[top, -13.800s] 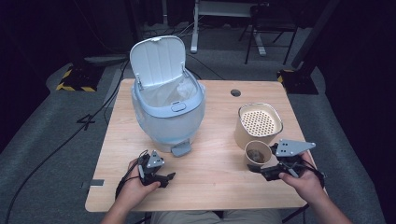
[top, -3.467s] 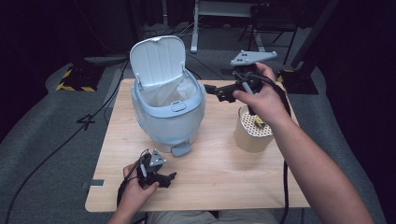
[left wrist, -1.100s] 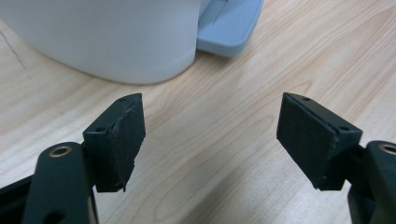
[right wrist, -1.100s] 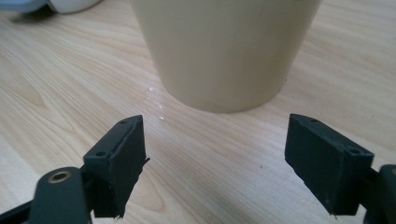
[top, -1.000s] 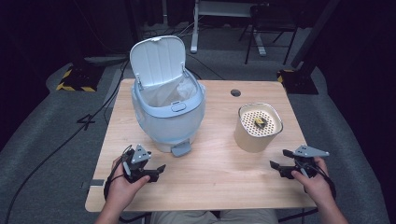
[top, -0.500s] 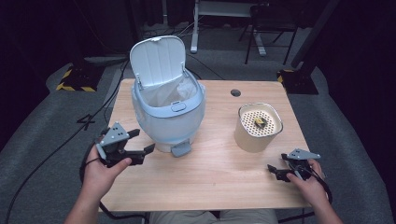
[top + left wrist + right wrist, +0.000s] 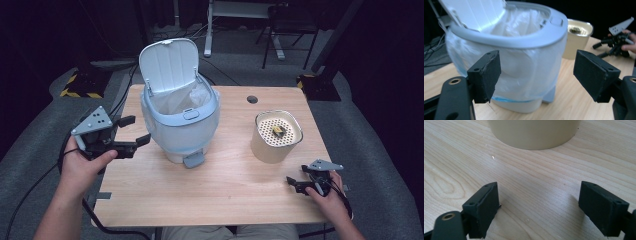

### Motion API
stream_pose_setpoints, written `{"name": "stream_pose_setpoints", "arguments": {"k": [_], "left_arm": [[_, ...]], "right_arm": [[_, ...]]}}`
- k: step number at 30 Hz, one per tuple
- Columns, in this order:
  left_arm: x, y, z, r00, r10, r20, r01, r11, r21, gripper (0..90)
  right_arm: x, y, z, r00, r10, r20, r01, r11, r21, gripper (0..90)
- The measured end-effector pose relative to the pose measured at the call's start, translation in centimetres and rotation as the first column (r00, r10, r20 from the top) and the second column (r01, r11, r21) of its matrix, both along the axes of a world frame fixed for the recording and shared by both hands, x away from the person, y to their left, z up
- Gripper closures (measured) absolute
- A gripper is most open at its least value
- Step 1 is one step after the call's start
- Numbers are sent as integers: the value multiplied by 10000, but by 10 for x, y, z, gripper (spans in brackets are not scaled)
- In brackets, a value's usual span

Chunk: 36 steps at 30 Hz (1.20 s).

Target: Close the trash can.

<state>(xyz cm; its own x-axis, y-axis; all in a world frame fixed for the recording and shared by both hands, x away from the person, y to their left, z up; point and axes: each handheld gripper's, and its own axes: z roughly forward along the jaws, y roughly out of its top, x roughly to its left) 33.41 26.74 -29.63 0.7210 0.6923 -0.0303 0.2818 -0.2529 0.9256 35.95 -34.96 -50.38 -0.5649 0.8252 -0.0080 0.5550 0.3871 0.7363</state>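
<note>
Here, the landmark is the pale blue bin [image 7: 180, 112], standing on the wooden table [image 7: 225, 185] with its lid [image 7: 169, 65] tipped up and back and a white liner bag [image 7: 182, 97] showing inside its rim. My left tool [image 7: 131, 134] is raised just beside the bin's left flank, jaws spread wide and empty, pointing at the bin's wall without touching it. In the left gripper view the bin [image 7: 511, 52] sits between and beyond the two black pads [image 7: 486, 75], its translucent wall showing the liner pressed against it.

To the right of the bin, well apart from it, stands a cream round container [image 7: 276, 136] with a perforated insert; a small dark-and-yellow object [image 7: 278, 131], too small to identify, lies on that insert. My right tool [image 7: 299, 183] rests low on the table, farther from the bin than the container and nearer my edge of the table. Its jaws are parted and hold nothing. In the right gripper view its pads [image 7: 484, 206] lie on bare wood grain, with the container's base [image 7: 534, 133] ahead of them, not touching.

The bin's foot pedal [image 7: 192, 160] projects from its base toward me.
</note>
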Motion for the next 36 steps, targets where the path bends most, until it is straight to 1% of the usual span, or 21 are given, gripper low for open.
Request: {"name": "stream_pose_setpoints", "arguments": {"k": [5,8,10,14,16,19,21,24,26,27,29,31,34,36], "left_arm": [[10,7,11,9994,295,191,-289,9991,-310,234],[14,8,18,9989,355,317,-336,9977,-595,235],[16,7,22,9983,389,442,-357,9968,-713,237],[19,7,29,9975,419,574,-380,9969,-687,237],[22,8,32,9974,454,569,-412,9965,-725,237],[30,8,38,9970,510,580,-463,9957,-801,237],[36,8,44,9962,538,683,-479,9952,-851,240],[44,7,53,9951,407,901,-318,9946,-986,247],[50,7,59,9936,153,1119,-48,9956,-931,250],[54,6,63,9936,13,1132,93,9957,-927,255],[61,6,66,9932,-84,1165,202,9947,-1006,257],[68,7,69,9935,-37,1139,159,9942,-1065,258],[79,7,72,9941,144,1077,-32,9947,-1031,272],[87,9,72,9955,103,940,17,9919,-1274,282]], "right_arm": [[0,0,0,10000,-2,-5,2,10000,7,170],[0,0,0,10000,8,-8,-8,10000,20,170],[0,0,0,10000,11,-6,-11,10000,20,170],[0,0,0,10000,8,-5,-8,10000,20,170],[0,0,0,10000,8,-6,-8,10000,22,170],[0,0,0,10000,9,-4,-9,10000,19,170],[0,0,0,10000,9,-5,-9,10000,21,170],[0,0,0,10000,8,-5,-8,10000,20,170],[0,0,0,10000,10,-4,-10,10000,20,170],[0,0,0,10000,8,-4,-8,10000,19,170],[0,0,0,10000,8,-6,-8,10000,19,170],[0,0,0,10000,6,-5,-6,10000,20,170],[0,0,0,10000,6,-3,-6,10000,20,170],[0,0,0,10000,4,-3,-4,10000,21,170]]}}
